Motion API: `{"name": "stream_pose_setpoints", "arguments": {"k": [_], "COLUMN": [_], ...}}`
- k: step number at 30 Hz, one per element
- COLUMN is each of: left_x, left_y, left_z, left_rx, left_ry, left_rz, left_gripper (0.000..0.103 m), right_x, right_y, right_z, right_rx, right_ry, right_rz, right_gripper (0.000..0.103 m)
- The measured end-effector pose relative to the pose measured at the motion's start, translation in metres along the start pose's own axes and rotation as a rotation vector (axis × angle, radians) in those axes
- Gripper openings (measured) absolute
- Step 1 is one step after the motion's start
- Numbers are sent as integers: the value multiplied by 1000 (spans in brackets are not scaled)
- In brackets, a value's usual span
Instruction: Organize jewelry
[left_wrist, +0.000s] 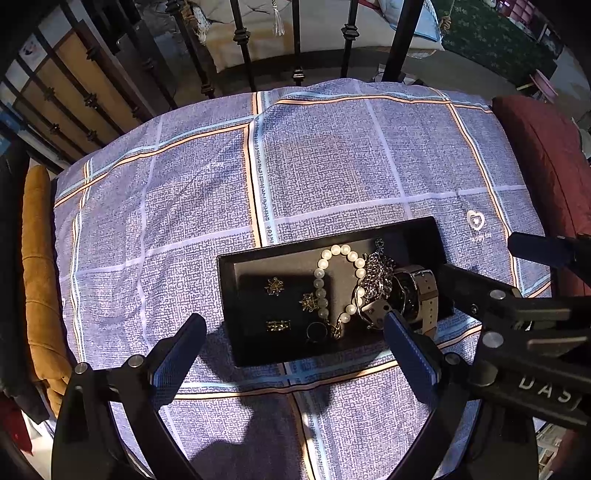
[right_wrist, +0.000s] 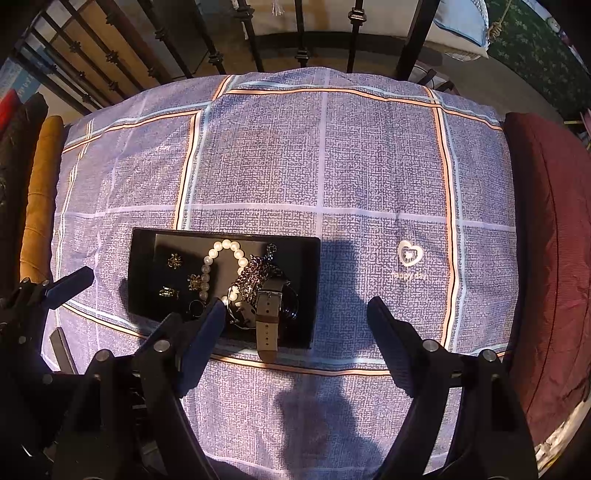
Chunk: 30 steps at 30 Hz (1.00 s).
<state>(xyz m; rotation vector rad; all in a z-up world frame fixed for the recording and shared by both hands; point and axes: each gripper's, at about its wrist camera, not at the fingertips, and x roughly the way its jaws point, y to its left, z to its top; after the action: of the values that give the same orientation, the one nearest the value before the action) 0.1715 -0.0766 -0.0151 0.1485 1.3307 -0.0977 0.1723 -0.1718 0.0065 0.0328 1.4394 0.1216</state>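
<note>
Left gripper: the left gripper (left_wrist: 293, 334) hangs spread wide, nothing between its fingers, right over the tray's near rim.
Right gripper: the right gripper (right_wrist: 297, 317) is spread wide too and holds nothing; its left finger (right_wrist: 201, 334) covers the tray's near edge.
In the way: in the left wrist view the right gripper's arm crosses the tray's right end, with raised letters "DAS" (left_wrist: 545, 387) readable on it.
Tray: a black tray (left_wrist: 236, 280) lies on the checked cloth (right_wrist: 369, 166), toward the counter's near edge.
Watch: a watch (right_wrist: 271, 299) lies at the tray's right end, its grey strap running out over the near rim onto the cloth.
Chain: a silver chain (left_wrist: 376, 275) is heaped against the watch.
Pearls: a pearl bracelet (left_wrist: 321, 277) loops mid-tray, touching the chain.
Small pieces: gold earrings (left_wrist: 274, 286) sit at the left end, a ring (left_wrist: 316, 331) by the near rim.
Writing: a white heart logo (right_wrist: 409, 253) with "happy day" under it sits right of the tray.
Beyond: a black iron railing (right_wrist: 354, 33) stands past the counter's far edge.
Sides: a red cushion (right_wrist: 546, 221) lies along the right edge, a tan cushion (right_wrist: 40, 192) along the left.
</note>
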Motion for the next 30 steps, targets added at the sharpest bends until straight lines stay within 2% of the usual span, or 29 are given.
{"name": "stream_pose_setpoints", "arguments": {"k": [30], "left_x": [-1], "left_y": [-2], "left_z": [-2], "left_rx": [-2], "left_ry": [2], "left_rz": [-23], "left_gripper": [94], "right_x": [1], "right_y": [2], "right_z": [-3], "right_rx": [-11], "right_ry": [7], "right_rz": [9], "right_gripper": [79]}}
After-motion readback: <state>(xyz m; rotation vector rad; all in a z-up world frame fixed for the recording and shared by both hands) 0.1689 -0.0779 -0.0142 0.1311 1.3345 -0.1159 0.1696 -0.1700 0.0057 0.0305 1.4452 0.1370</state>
